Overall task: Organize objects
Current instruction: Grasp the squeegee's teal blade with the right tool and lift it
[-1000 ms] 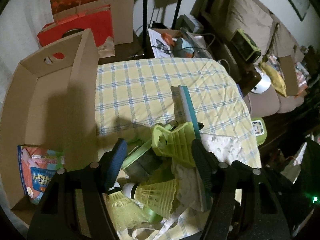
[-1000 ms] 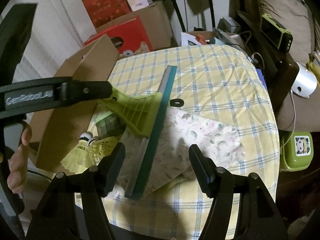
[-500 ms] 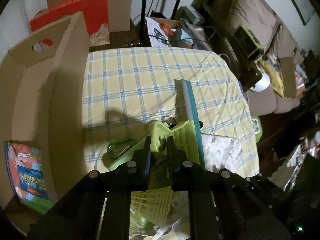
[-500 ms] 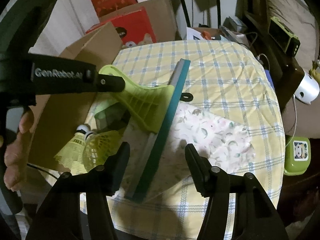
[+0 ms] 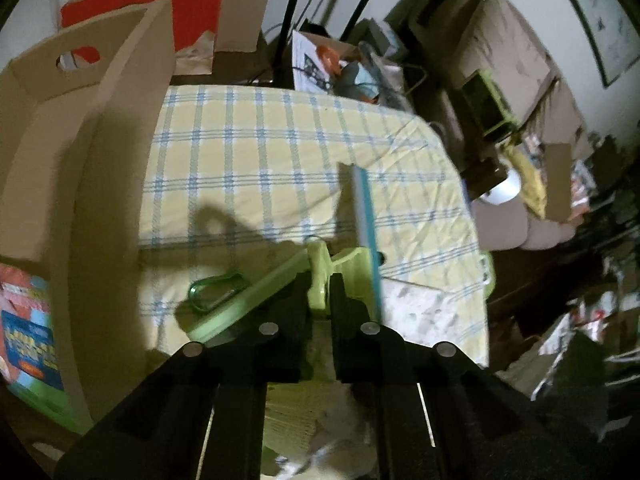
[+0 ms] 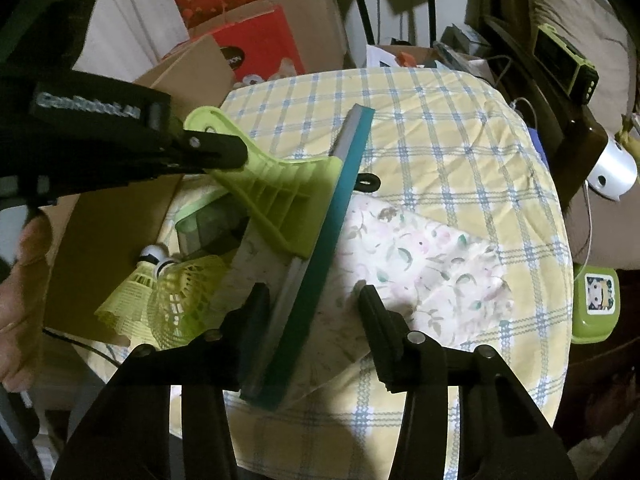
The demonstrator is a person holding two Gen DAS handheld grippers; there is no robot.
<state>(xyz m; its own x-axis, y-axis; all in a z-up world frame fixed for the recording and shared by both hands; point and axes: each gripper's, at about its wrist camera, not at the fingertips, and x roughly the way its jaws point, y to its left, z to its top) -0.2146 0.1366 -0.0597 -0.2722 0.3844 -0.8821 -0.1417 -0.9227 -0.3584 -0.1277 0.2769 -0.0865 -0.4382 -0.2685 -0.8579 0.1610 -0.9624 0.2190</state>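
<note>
Clamping the lime-green handle of the squeegee (image 6: 296, 200), the left gripper (image 5: 320, 292) holds it lifted and tilted above the checked tablecloth (image 6: 440, 128), teal blade edge running down over the floral cloth (image 6: 420, 256). The right gripper (image 6: 312, 304) hangs wide open, gripping nothing, its fingers either side of the blade's near end.
</note>
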